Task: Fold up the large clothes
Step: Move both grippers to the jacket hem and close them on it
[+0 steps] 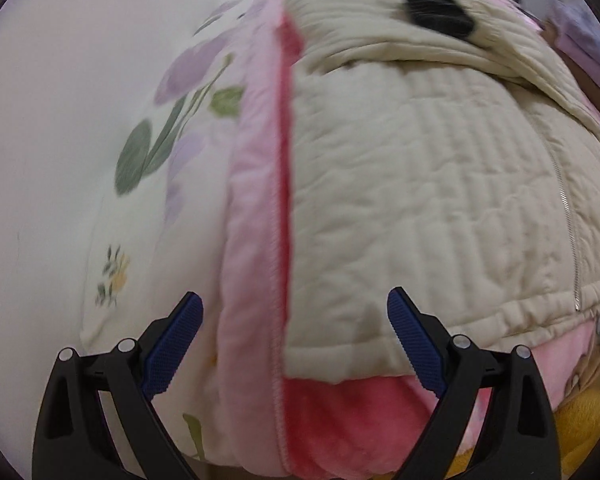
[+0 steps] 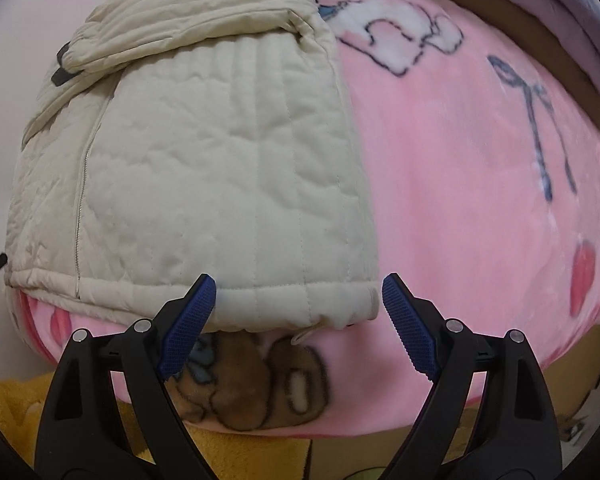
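Observation:
A cream quilted zip jacket (image 1: pixel 420 184) lies flat on a pink blanket (image 1: pixel 256 240), its sleeve folded across the top; it also shows in the right wrist view (image 2: pixel 204 168). My left gripper (image 1: pixel 296 320) is open and empty, hovering over the jacket's lower left hem corner. My right gripper (image 2: pixel 298 300) is open and empty, its jaws straddling the jacket's lower right hem corner. The zipper (image 1: pixel 568 216) runs down the jacket's front. A black patch (image 1: pixel 436 12) sits near the collar.
The pink blanket (image 2: pixel 480 184) with cartoon prints covers the bed. A floral white quilt (image 1: pixel 148 184) lies to the left by a white wall (image 1: pixel 40 140). A yellow blanket (image 2: pixel 16 400) lies at the near edge. A lavender cloth (image 2: pixel 560 12) and brown board (image 2: pixel 520 40) lie at the far right.

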The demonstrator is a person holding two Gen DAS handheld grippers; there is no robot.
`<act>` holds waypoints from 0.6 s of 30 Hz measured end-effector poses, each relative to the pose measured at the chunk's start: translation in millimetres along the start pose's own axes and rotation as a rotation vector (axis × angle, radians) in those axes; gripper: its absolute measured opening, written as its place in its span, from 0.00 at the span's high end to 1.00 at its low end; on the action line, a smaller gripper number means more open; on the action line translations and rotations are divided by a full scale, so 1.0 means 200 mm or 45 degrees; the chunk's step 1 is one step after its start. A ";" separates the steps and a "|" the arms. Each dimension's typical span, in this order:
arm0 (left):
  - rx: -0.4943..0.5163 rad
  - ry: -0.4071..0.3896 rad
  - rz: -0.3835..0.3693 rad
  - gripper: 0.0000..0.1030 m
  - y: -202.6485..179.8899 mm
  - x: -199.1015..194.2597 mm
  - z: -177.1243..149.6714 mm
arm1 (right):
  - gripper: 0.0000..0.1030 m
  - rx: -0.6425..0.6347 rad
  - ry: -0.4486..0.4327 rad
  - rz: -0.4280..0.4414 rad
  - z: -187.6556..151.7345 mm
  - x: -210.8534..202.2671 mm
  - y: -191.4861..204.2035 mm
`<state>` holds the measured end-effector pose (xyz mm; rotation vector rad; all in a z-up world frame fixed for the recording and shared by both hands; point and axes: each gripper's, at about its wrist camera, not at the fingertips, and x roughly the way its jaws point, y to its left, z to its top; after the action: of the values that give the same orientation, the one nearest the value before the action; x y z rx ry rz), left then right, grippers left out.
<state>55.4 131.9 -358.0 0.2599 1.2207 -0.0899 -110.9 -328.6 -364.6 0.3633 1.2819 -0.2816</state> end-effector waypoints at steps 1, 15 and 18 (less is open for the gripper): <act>-0.018 0.018 -0.010 0.11 0.02 0.02 0.01 | 0.18 -0.011 0.000 -0.011 0.00 0.01 0.00; -0.088 0.109 -0.231 0.09 0.00 0.19 0.03 | 0.08 0.082 0.112 0.095 0.04 0.23 -0.06; -0.141 0.108 -0.337 0.09 0.03 0.20 0.05 | 0.08 0.100 0.118 0.122 0.05 0.22 -0.03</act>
<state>79.6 137.1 -391.0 0.0043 1.3352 -0.2417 -93.4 -338.4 -405.4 0.5081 1.3424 -0.2362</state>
